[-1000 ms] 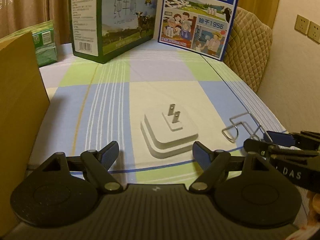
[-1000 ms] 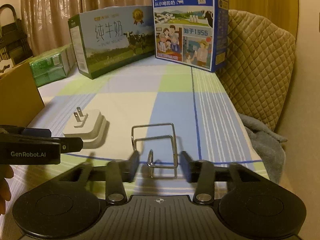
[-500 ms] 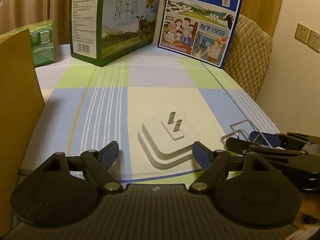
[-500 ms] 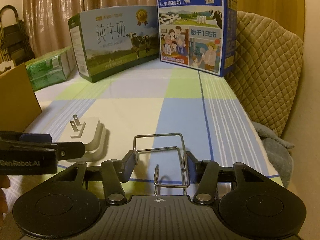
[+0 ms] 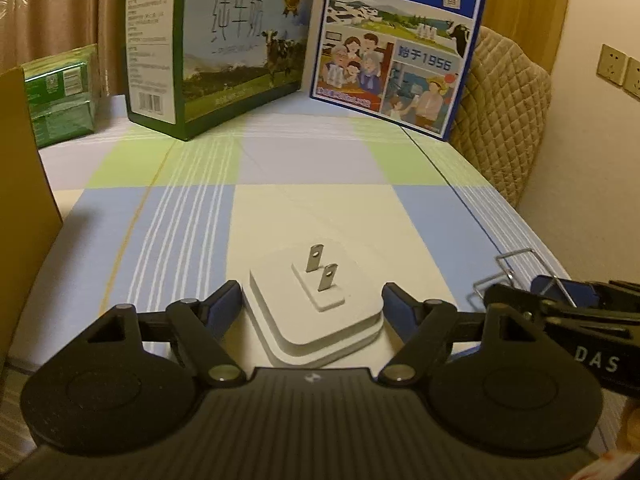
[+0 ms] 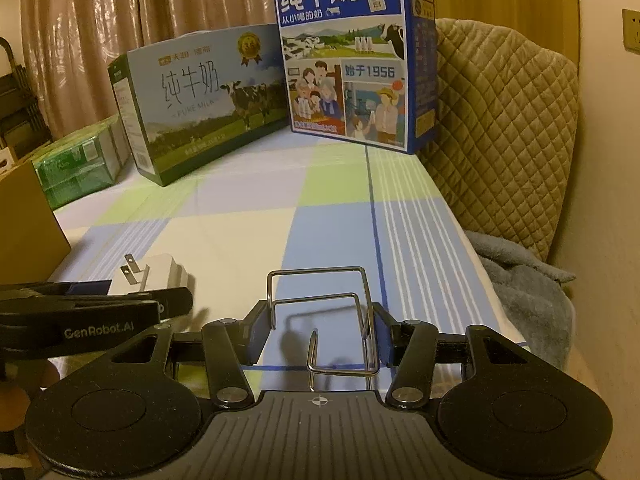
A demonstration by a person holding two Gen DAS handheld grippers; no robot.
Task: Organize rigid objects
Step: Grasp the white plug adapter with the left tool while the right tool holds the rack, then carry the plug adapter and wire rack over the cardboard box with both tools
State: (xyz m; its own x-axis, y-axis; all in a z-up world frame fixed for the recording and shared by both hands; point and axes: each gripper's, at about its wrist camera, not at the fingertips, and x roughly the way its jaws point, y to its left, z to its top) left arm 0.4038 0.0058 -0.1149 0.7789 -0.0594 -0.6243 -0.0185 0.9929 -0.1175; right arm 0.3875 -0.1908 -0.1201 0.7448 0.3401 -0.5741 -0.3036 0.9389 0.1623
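Milk boxes, a blue one [image 6: 352, 56] and a green one [image 6: 200, 100], stand at the far edge of the checked bed cover [image 6: 248, 232]. Near its front edge the left gripper [image 5: 312, 300] has just been closing around the white plug [image 5: 316, 304], but its pads sit just beside it, not yet pressing. Beside it, the right gripper [image 6: 320, 332] is clamped on the wire rack [image 6: 320, 300].

Each camera sat low on its gripper, looking forward and down over the bed [image 5: 192, 220]. Both saw the plug [image 5: 316, 312] [image 6: 160, 276] and milk boxes [image 5: 396, 44] [image 6: 352, 52].
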